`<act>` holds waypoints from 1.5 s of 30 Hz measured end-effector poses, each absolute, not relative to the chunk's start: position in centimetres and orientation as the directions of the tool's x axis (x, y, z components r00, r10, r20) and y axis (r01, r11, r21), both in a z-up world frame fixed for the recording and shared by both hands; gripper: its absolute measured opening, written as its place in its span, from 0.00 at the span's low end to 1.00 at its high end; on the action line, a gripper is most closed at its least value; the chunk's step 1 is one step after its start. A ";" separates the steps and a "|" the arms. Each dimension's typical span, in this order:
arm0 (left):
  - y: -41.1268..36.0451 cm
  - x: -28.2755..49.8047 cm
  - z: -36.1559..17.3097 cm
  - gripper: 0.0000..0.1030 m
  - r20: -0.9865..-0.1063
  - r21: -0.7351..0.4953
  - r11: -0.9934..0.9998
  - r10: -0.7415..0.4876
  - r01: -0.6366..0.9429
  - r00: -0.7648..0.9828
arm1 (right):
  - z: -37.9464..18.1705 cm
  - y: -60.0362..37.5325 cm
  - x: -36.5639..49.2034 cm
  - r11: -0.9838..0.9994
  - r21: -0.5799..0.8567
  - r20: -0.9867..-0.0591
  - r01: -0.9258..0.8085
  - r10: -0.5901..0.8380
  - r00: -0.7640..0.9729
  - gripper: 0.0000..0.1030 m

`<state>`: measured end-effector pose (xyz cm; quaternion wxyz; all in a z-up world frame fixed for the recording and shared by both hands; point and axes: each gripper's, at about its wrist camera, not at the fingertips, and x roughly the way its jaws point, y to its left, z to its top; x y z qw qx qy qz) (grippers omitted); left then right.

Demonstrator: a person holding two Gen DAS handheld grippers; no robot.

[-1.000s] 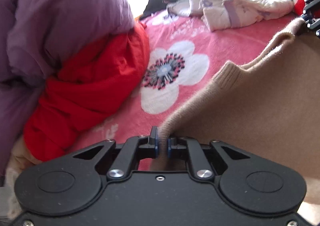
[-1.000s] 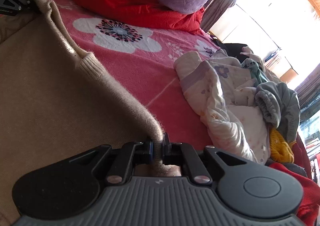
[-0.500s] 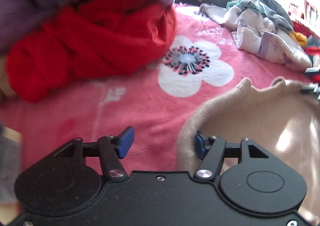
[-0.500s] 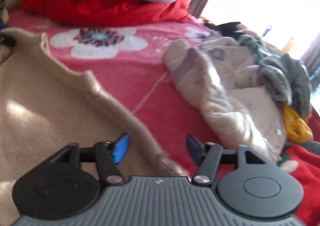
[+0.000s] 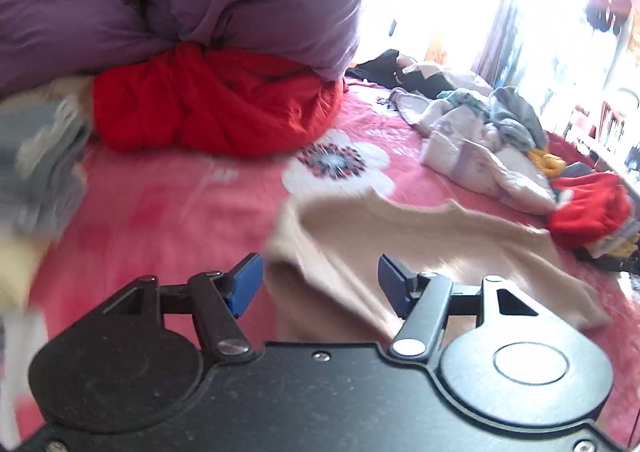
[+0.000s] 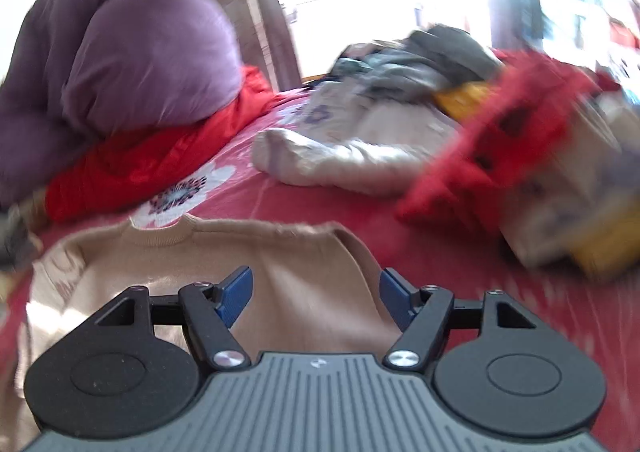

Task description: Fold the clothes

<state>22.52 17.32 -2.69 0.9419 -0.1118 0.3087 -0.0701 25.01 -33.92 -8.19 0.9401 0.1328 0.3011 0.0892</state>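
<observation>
- Left gripper has just been opening; its jaws stand spread with nothing pinched, above the beige sweater on the pink bedspread. The rumpled left edge may spoil a fold.
- Right gripper, jaws also just opening, empty, hangs over the sweater's shoulder; the clothes pile nearby could get caught.

In front of me the beige knitted sweater lies spread on the pink bedcover with white flowers. It is soft and fuzzy, with a ribbed round collar at its far edge. The cloth is not flat: it has loose folds near its left side. Sunlight falls on part of it.
</observation>
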 end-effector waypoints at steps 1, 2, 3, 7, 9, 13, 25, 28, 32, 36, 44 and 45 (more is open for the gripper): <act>16.6 20.9 -3.2 0.63 -0.559 -0.271 0.961 -0.201 0.051 0.805 | -8.9 -34.9 23.4 0.933 0.355 -0.534 -0.056 0.252 0.807 0.68; 15.9 19.3 -3.6 0.64 -0.551 -0.288 0.957 -0.200 0.041 0.810 | -9.7 -35.8 21.8 0.914 0.406 -0.525 -0.026 0.256 0.812 0.68; 14.7 17.7 -4.1 0.66 -0.540 -0.296 0.954 -0.201 0.040 0.817 | -10.8 -36.5 20.6 0.885 0.465 -0.513 -0.010 0.279 0.812 0.69; 10.3 14.1 -5.8 0.67 -0.535 -0.223 0.973 -0.173 0.059 0.827 | -14.2 -37.7 17.1 0.797 0.603 -0.476 0.026 0.333 0.814 0.71; 8.5 14.0 -6.1 0.69 -0.531 -0.192 0.977 -0.180 0.089 0.828 | -15.6 -37.3 16.1 0.783 0.622 -0.458 0.011 0.352 0.816 0.76; 5.7 15.2 -7.3 0.71 -0.550 -0.101 0.988 -0.155 0.119 0.820 | -16.2 -35.9 16.9 0.799 0.601 -0.492 -0.002 0.371 0.788 0.78; 10.8 16.1 -8.3 0.05 -0.510 -0.170 0.985 -0.071 -0.019 0.857 | -17.5 -34.5 17.9 0.831 0.555 -0.495 -0.047 0.375 0.783 0.81; 15.7 15.0 -5.6 0.05 -0.444 -0.227 0.968 -0.004 -0.107 0.896 | -17.6 -34.4 18.0 0.834 0.549 -0.491 -0.058 0.378 0.785 0.83; 24.6 14.5 -7.0 0.06 -0.496 -0.354 0.867 0.144 -0.351 0.856 | -17.6 -34.2 17.9 0.841 0.537 -0.491 -0.067 0.377 0.785 0.85; 29.1 12.8 -11.6 0.41 -0.621 -0.539 0.669 0.095 -0.511 0.778 | -17.6 -33.9 17.8 0.848 0.525 -0.490 -0.075 0.373 0.788 0.85; 25.9 11.5 -12.2 0.54 -0.615 -0.592 0.715 -0.103 -0.371 0.782 | -17.4 -34.0 17.1 0.839 0.539 -0.497 -0.077 0.390 0.775 0.85; 25.0 11.4 -12.3 0.54 -0.619 -0.600 0.713 -0.126 -0.363 0.776 | -17.2 -34.0 16.7 0.834 0.547 -0.505 -0.072 0.397 0.766 0.85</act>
